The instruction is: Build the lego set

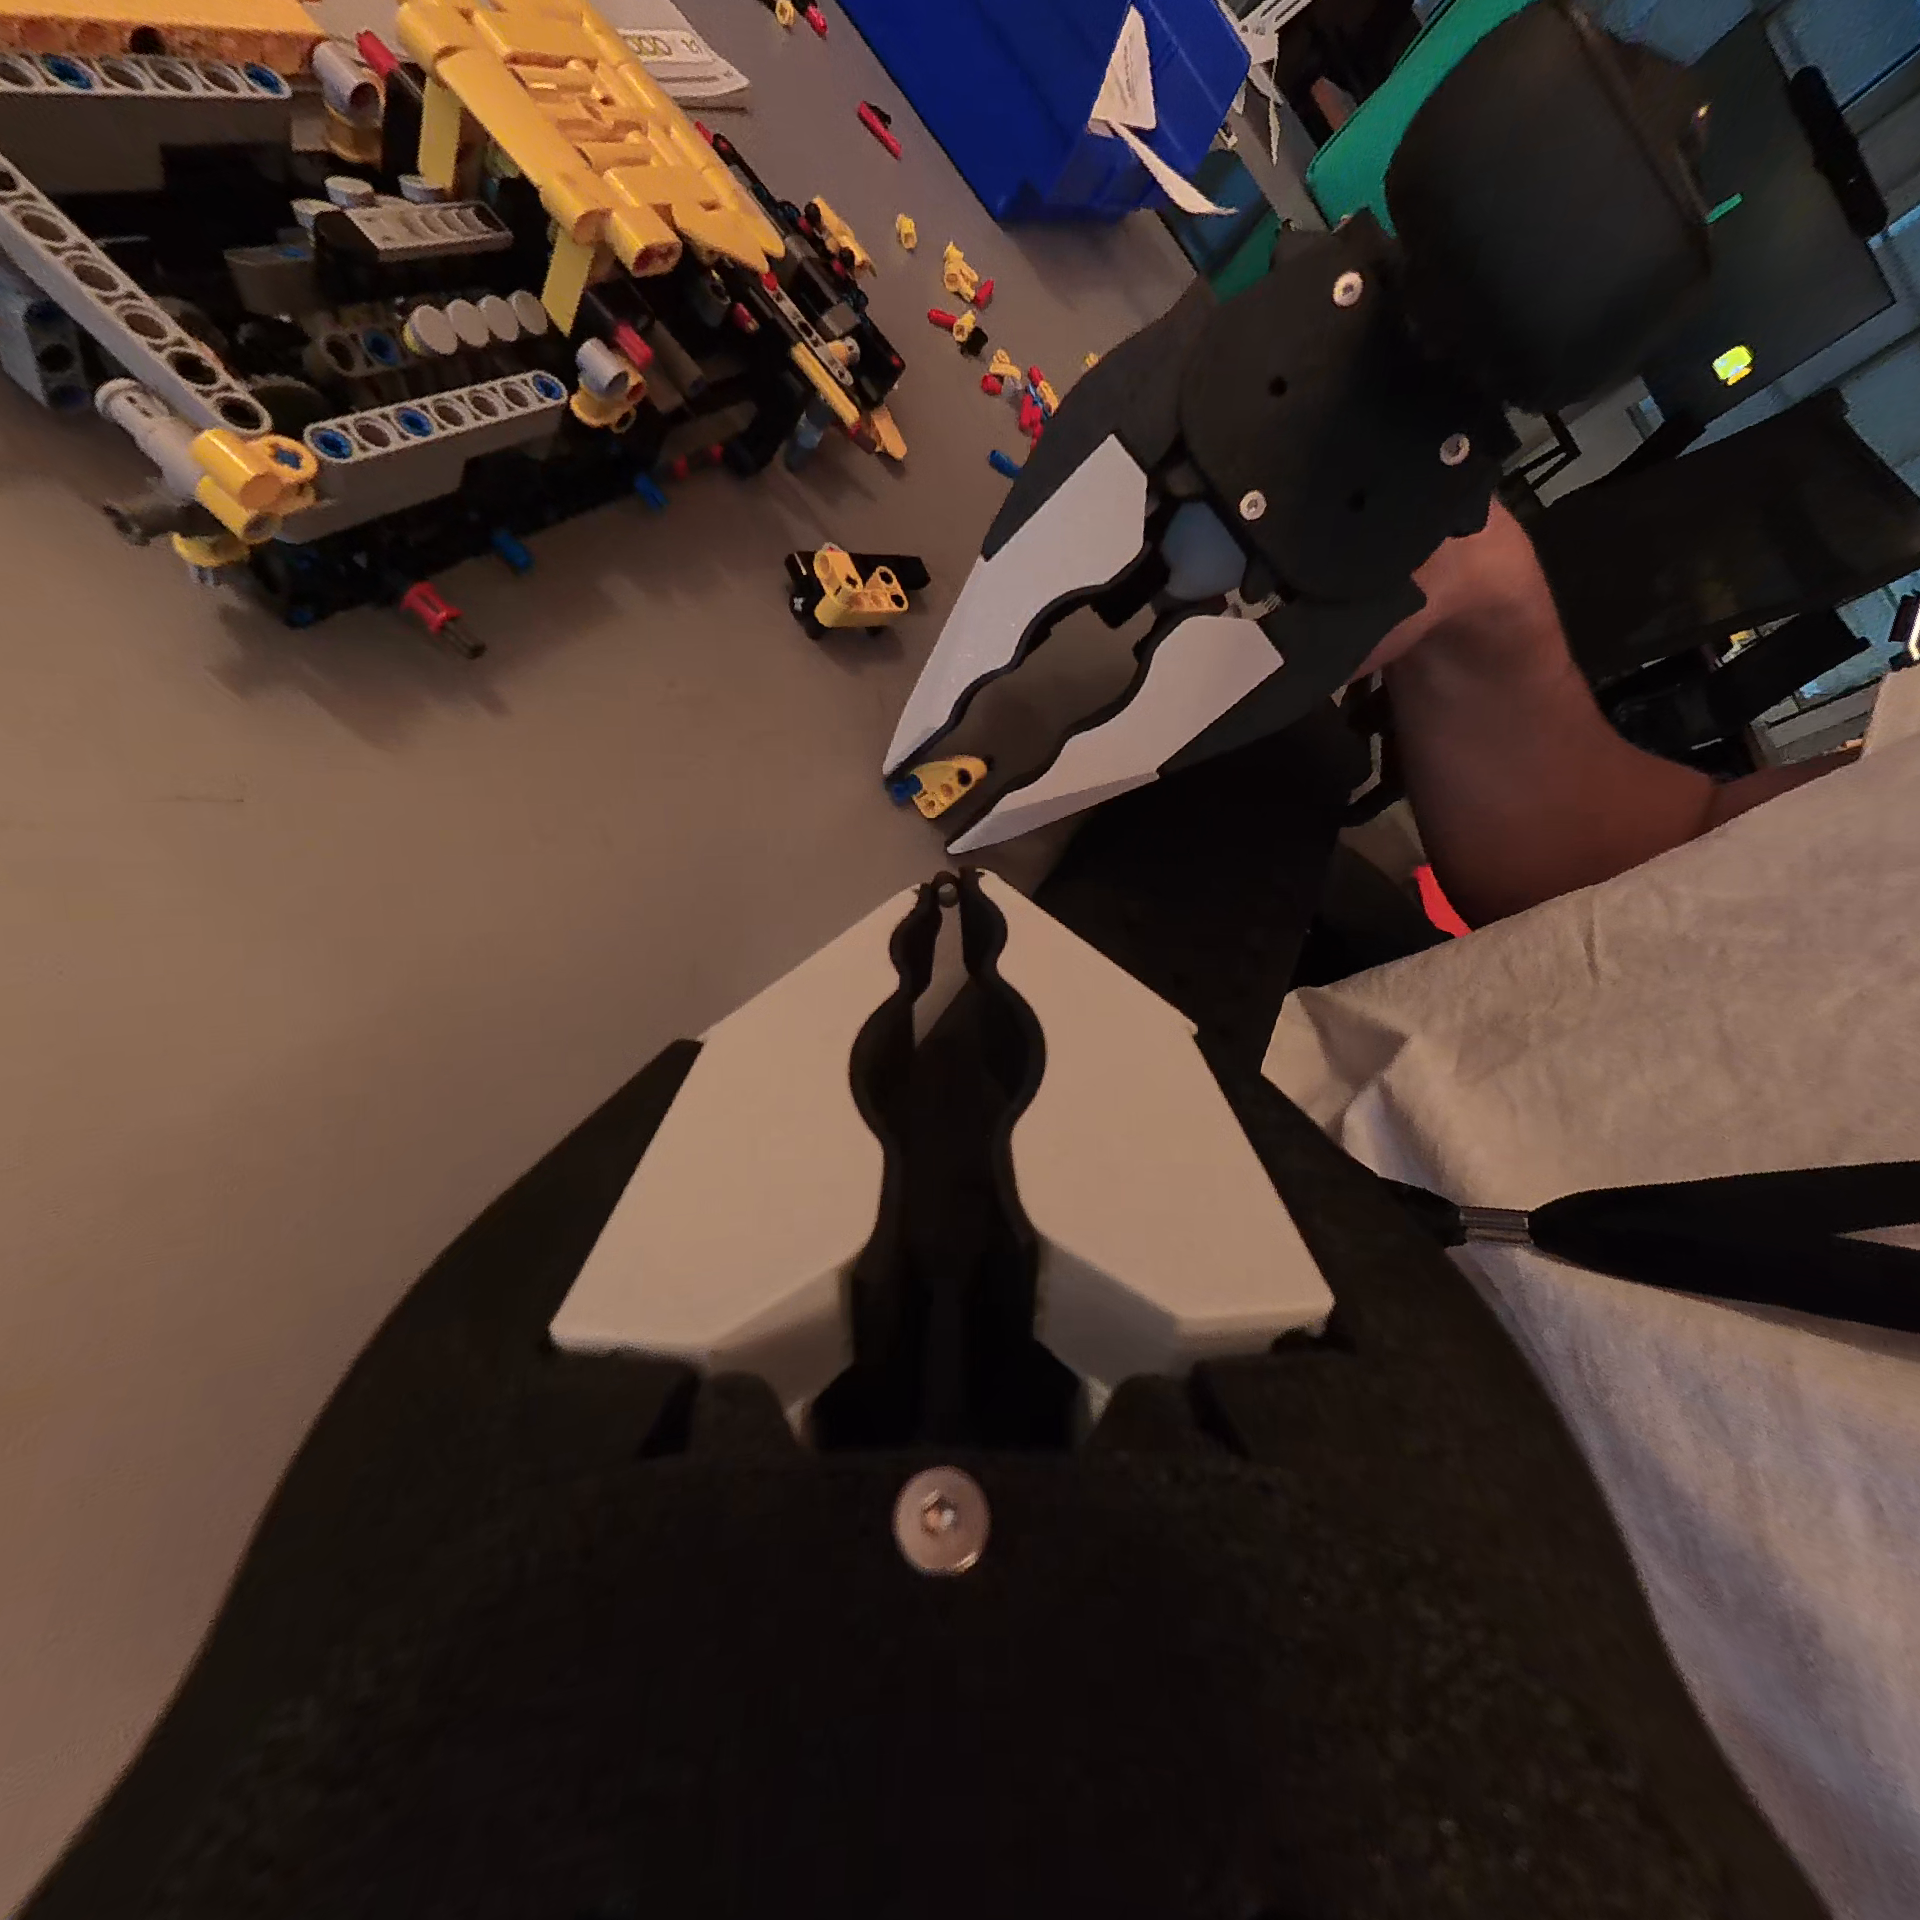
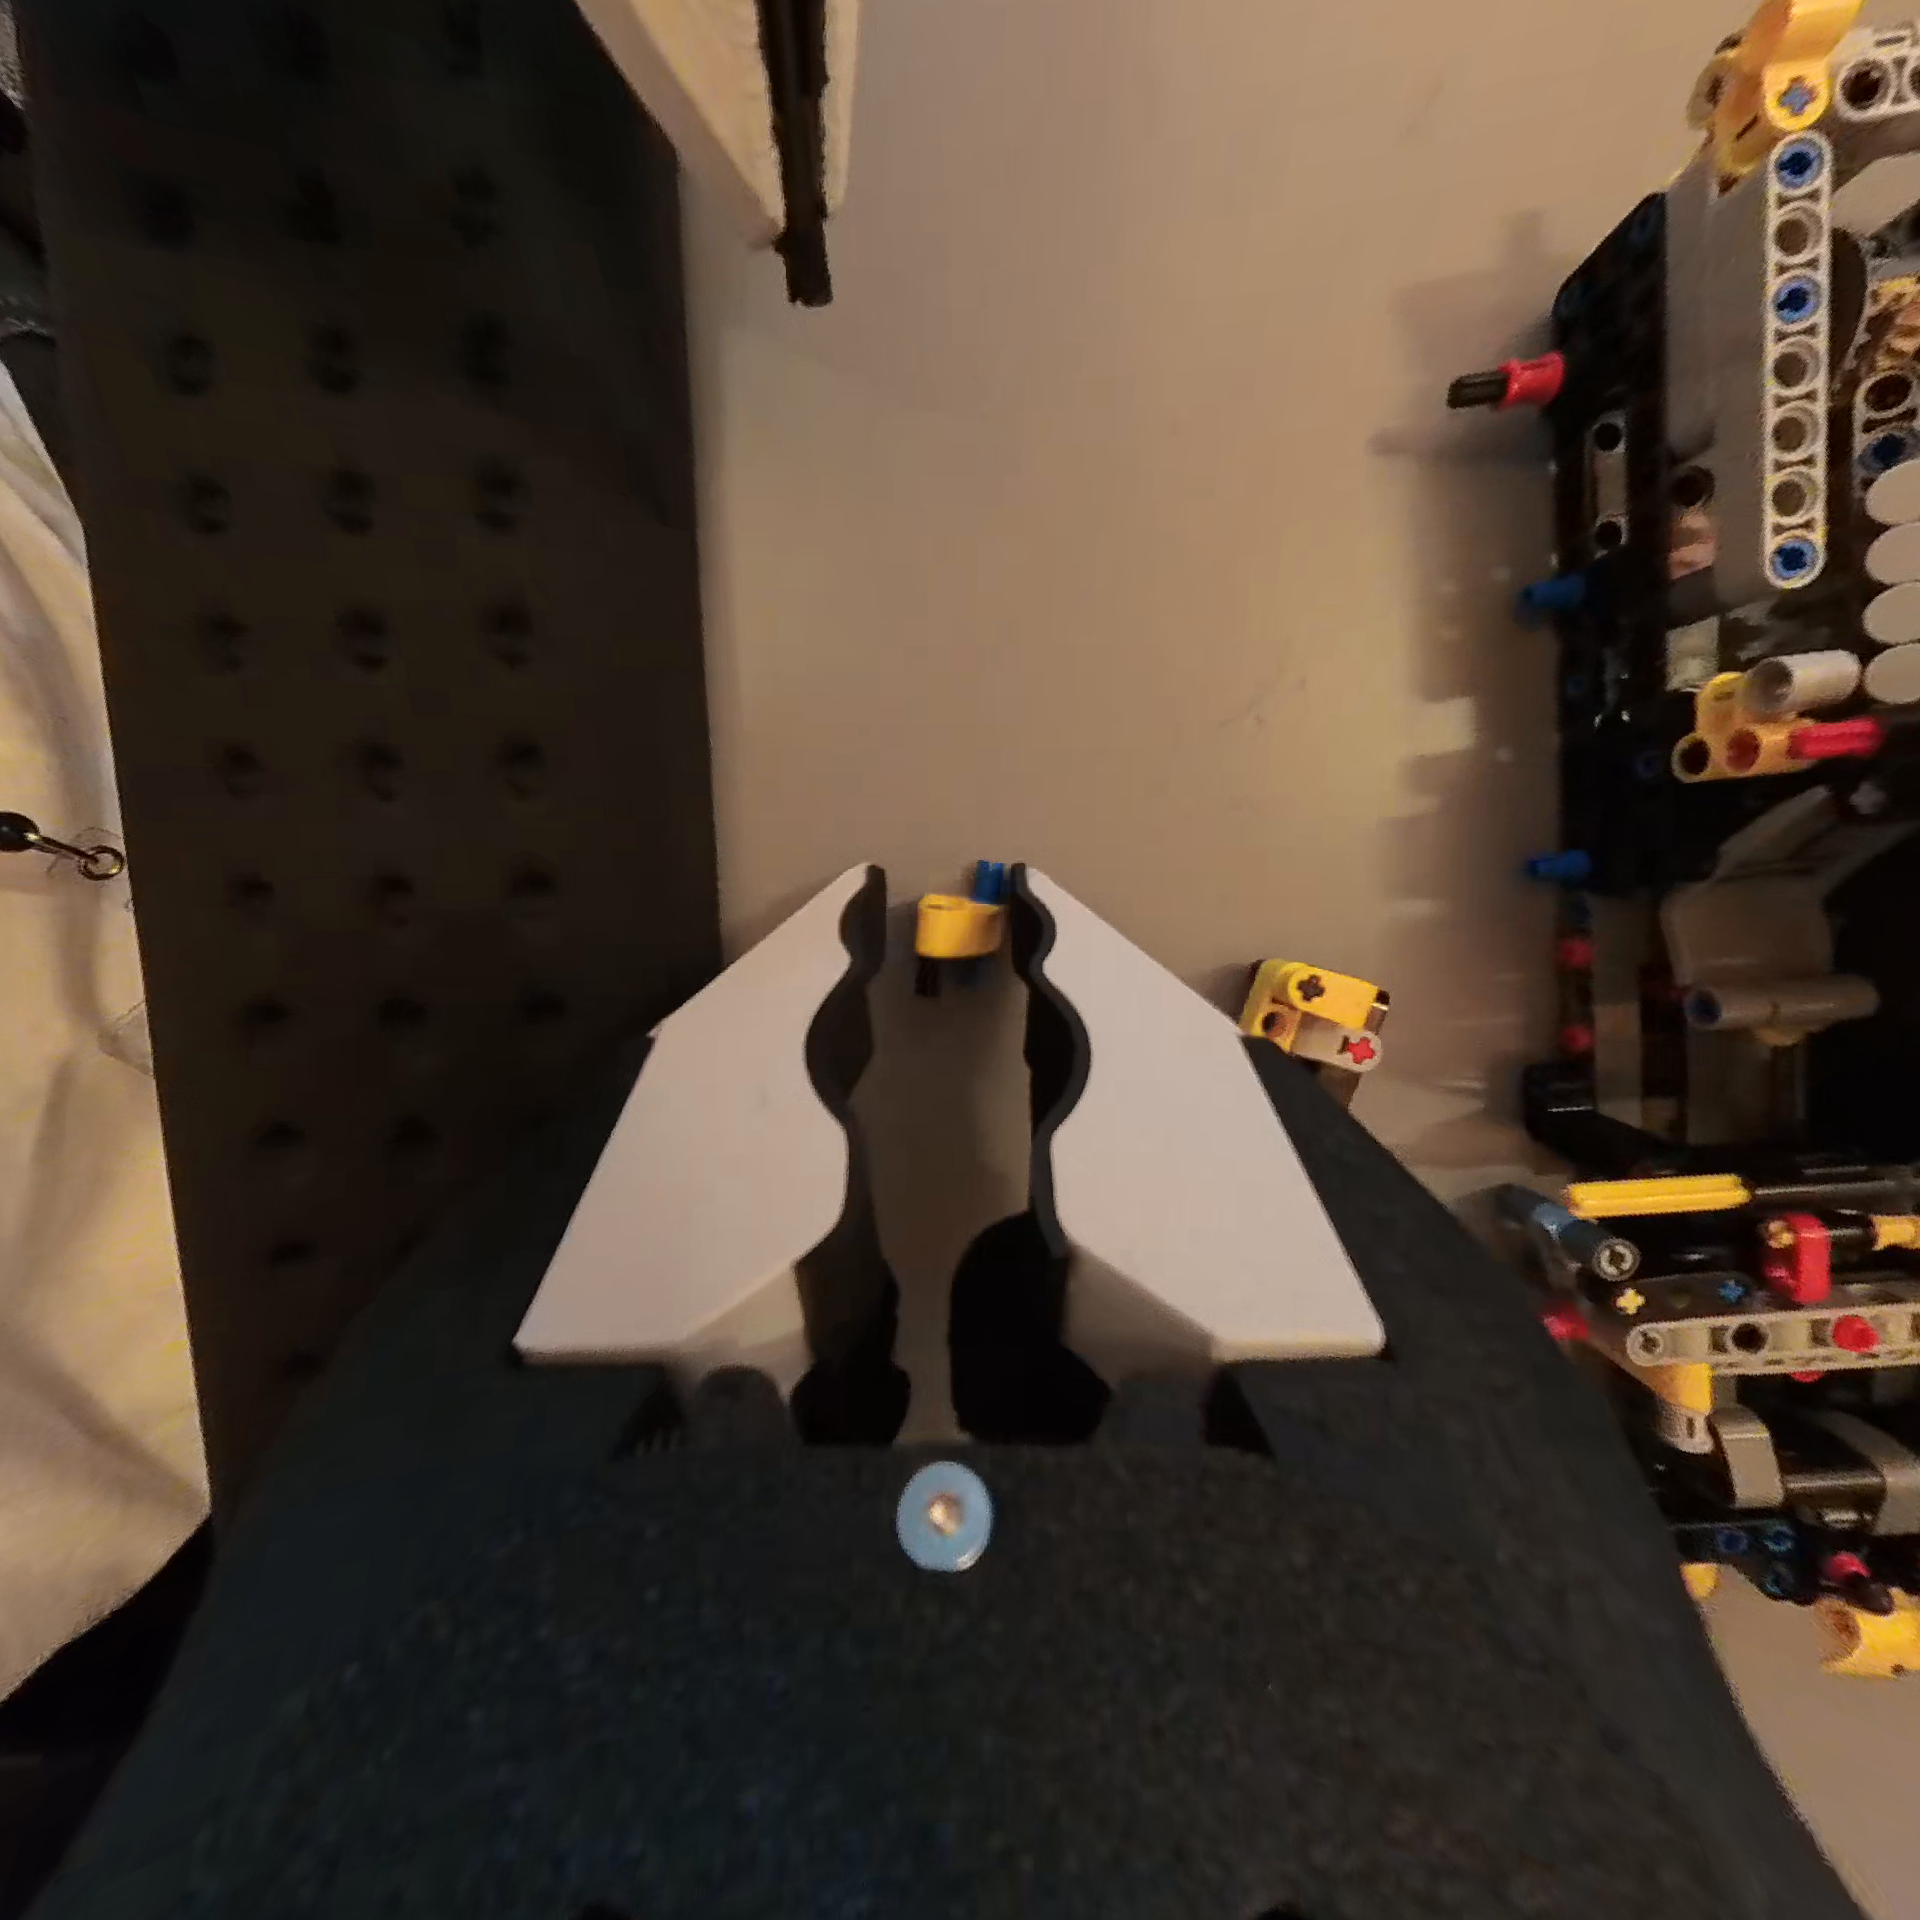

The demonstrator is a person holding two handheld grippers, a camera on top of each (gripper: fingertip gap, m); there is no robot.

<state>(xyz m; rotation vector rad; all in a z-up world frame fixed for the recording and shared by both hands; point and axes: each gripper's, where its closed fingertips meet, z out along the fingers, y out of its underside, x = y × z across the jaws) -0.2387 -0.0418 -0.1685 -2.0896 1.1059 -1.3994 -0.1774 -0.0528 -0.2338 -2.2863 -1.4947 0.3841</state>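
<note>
We hold two tools over a grey worktop (image 1: pixel 312 883) where a half-built lego model (image 1: pixel 416 312) of yellow, black and grey parts sits at the far left in the left wrist view and along the right edge in the right wrist view.

Our left tool (image 1: pixel 958 883) has its jaws drawn almost together, and at the tips something small and dark sits pinched between them; we cannot tell what it is.

Our right tool (image 2: pixel 948 883) stands with a narrow gap between its jaws, and in that gap lies a small yellow connector (image 2: pixel 956 925) with a blue pin (image 2: pixel 989 881) at its far end. From the left wrist view the same connector lies between the tips, close against the farther one, but whether the tool grips it we cannot tell. The two tools point toward each other, tips near but apart.

A second small piece, yellow and black (image 1: pixel 854 587), lies on the worktop between the model and the right tool. Loose yellow, red and blue bits (image 1: pixel 987 332) are scattered farther back, near a blue bin (image 1: pixel 1039 104). A sheet of paper (image 1: pixel 686 62) lies beside the model. A pale cloth (image 1: pixel 1662 1039) covers the near right of the left wrist view, with a black strap (image 1: pixel 1714 1236) across it.
</note>
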